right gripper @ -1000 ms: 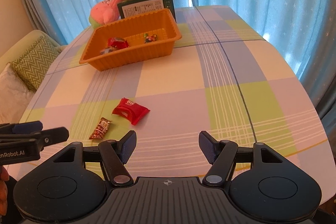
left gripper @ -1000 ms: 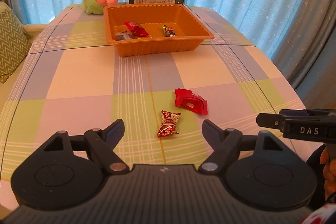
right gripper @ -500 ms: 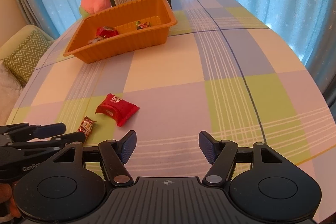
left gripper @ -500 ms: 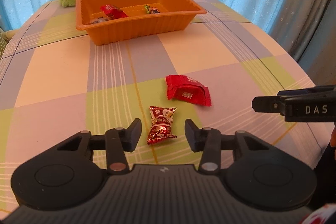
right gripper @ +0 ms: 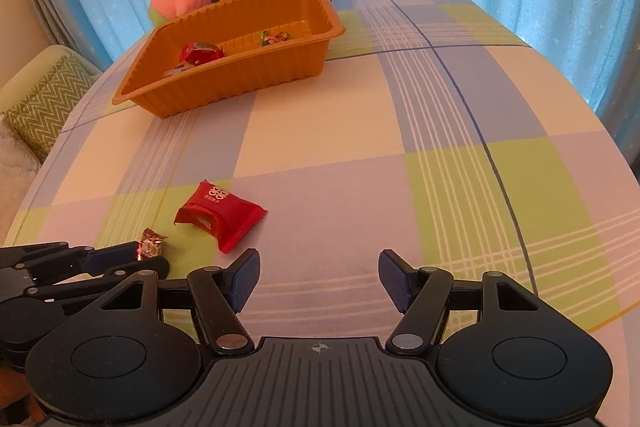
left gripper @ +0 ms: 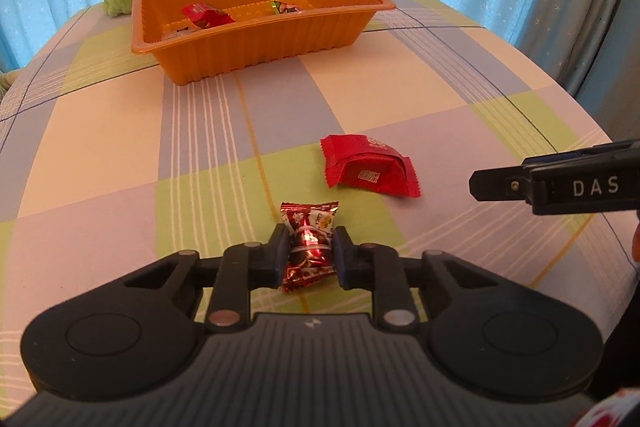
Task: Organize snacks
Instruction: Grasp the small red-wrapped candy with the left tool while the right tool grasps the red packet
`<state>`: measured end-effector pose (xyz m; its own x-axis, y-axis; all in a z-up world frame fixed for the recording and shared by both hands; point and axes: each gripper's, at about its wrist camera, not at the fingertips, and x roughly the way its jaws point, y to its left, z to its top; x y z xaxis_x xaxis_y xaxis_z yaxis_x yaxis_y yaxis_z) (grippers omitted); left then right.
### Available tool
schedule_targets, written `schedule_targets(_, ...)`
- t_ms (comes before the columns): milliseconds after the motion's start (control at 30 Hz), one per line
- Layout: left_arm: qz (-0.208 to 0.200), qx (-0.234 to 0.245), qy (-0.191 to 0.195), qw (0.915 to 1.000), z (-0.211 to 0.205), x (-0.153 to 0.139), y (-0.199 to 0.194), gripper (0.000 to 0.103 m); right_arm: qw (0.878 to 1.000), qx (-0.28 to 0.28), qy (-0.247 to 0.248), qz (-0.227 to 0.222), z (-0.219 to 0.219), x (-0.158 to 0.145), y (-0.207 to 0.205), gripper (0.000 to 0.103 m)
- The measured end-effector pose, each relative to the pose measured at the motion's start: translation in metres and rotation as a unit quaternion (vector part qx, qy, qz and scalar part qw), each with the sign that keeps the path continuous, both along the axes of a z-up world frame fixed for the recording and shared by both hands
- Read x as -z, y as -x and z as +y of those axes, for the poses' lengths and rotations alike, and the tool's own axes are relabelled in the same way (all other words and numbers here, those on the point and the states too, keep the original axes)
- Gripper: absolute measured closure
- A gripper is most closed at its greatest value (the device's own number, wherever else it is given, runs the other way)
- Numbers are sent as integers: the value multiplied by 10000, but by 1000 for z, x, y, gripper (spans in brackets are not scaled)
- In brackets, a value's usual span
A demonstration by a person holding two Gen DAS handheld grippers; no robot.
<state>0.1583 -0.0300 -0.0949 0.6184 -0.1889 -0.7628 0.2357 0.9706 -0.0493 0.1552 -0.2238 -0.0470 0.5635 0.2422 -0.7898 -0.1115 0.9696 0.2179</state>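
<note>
Shiny red foil is what the left hand-held gripper (left gripper: 308,254) has got right now: its 2 fingers are pinched on the waist of a small twist-wrapped candy (left gripper: 309,245), which looks like it's sitting on the worktop (left gripper: 100,155) near the front edge, not lifted as far as I can tell. The right hand-held gripper (right gripper: 318,277) is just hanging out over the near part of the worktop with its fingers spread wide and nothing between them.

Moving outward, a bigger red snack packet (left gripper: 370,171) lies flat a bit further in and to the right of the candy, near it but not touching. From the right wrist view it's just left of and beyond that open gripper, so my guess is that one's the right hand's job.

Further back is the orange tray (left gripper: 260,39), and it's holding 3 things that I can make out: a red wrapped snack (left gripper: 206,15) on the left, a green-ish candy (left gripper: 285,7) more to the right, and something small tucked in the near-left corner that's too hidden to name.

So progress-wise I'd say past halfway: 3 in the tray, 2 loose on the worktop, 1 of those gripped. Left to do: carry both to the tray and drop them in.
</note>
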Motion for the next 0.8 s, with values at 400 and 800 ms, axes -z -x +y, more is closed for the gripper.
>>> schedule_targets(400, -137, -391, 304, 9987, 26, -25, 4, 84, 9874, -1475, 259, -501, 36, -2, -23, 37)
schedule_targets(800, -132, -637, 516, 9965, 41, -30, 5, 85, 9433, -2994, 1258, -689, 87, 24, -54, 39)
